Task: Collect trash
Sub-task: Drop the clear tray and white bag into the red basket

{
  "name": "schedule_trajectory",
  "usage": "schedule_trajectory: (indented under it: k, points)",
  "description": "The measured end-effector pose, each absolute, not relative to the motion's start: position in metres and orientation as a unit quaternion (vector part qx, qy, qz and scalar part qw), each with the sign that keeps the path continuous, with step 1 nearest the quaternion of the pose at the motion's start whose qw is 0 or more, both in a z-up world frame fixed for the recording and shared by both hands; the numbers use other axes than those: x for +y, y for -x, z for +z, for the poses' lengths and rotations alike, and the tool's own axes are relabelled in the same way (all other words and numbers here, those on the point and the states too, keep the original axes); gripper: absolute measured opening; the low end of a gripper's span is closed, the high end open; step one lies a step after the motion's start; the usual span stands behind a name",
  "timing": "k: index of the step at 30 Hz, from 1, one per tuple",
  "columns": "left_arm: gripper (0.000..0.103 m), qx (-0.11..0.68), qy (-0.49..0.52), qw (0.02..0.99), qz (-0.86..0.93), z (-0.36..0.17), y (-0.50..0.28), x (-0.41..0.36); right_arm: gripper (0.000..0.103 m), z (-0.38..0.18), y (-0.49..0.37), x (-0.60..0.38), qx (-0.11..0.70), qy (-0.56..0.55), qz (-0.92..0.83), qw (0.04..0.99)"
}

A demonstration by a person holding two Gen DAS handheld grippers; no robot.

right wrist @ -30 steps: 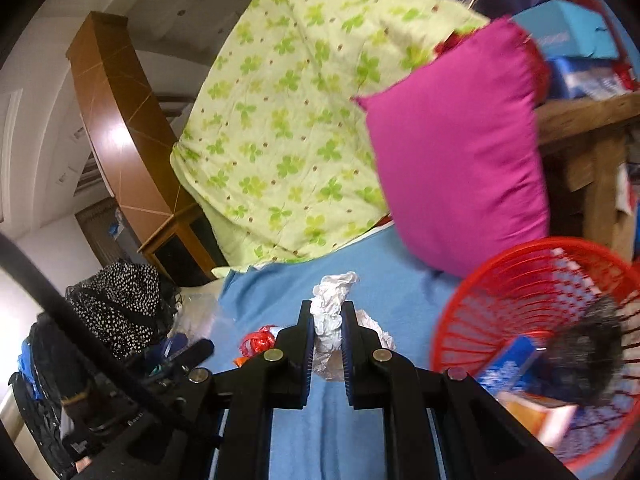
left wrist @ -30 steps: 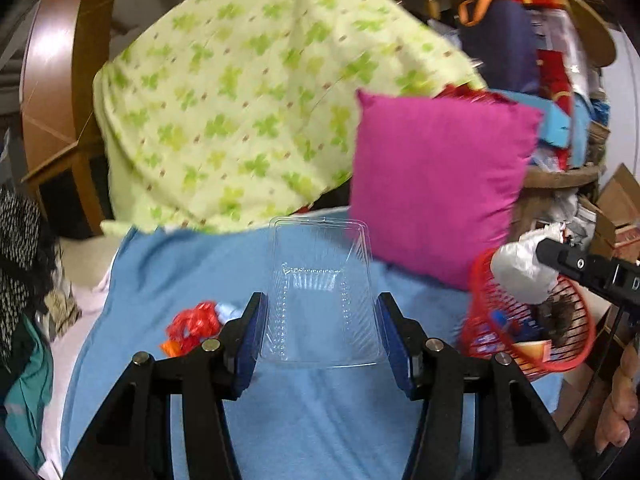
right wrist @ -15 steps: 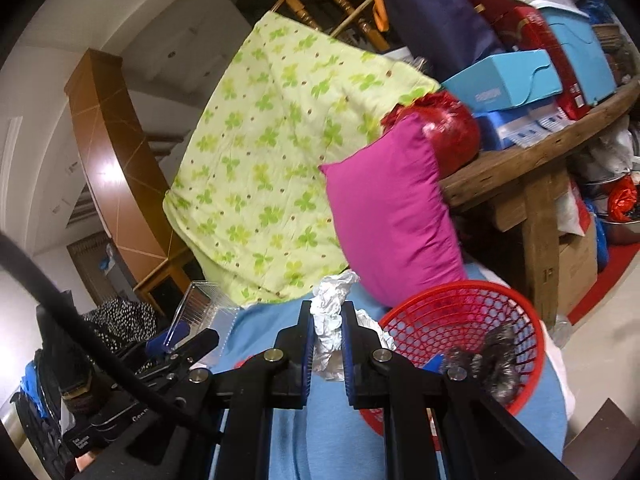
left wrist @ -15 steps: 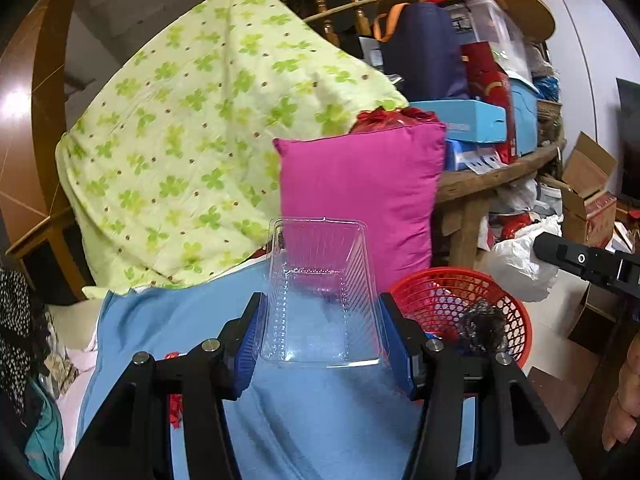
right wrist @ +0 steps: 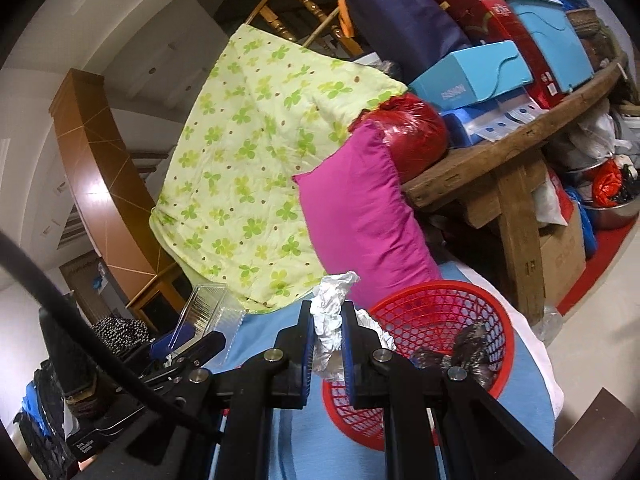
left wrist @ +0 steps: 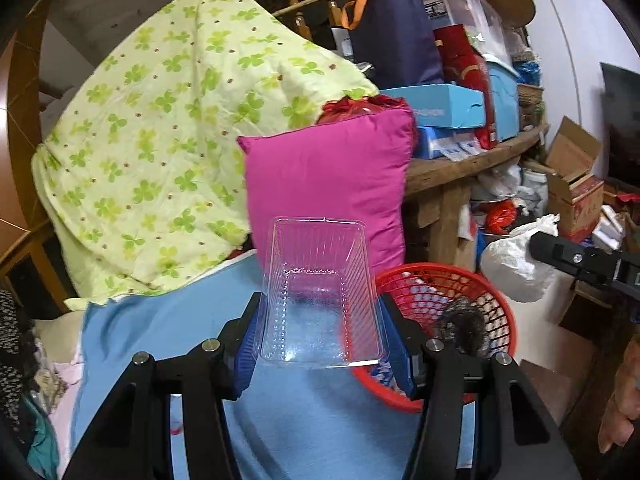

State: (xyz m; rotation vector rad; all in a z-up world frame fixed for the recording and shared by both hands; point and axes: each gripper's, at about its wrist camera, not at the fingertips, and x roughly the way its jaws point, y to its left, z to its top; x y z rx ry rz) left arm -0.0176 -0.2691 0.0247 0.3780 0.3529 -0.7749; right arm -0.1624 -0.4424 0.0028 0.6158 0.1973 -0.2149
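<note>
We can read one word with confidence: "FASHION", printed in small pale capitals on the side of the light blue box [right wrist: 472, 76] that lies on the cluttered wooden surface [right wrist: 508, 140], and the same print shows, blurred, on that box in the left wrist view. The red carton [right wrist: 516, 36] behind it bears a round emblem and a small white sticker, but we find both too small to read.

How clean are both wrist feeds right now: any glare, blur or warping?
Left wrist: sharp centre, clear container readable, fisheye bends the railing, corners vignetted black. Right wrist: bright glare on the brown wooden panel, crumpled tissue crisp, table edge curved by the lens.
</note>
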Motion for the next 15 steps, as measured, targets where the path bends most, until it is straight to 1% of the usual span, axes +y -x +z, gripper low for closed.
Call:
schedule_trajectory:
  k: [8,15]
  points:
    - [0.057,0.212,-0.139,0.847,-0.467,0.008,0.014,-0.291,0.014,-0.015,0.171,-0.465,0.099,-0.331,-0.126,0.93]
    - [0.058,0.259,-0.118,0.823,-0.492,-0.019,-0.001,-0.317,0.014,-0.043,0.163,-0.49,0.109,-0.381,-0.136,0.908]
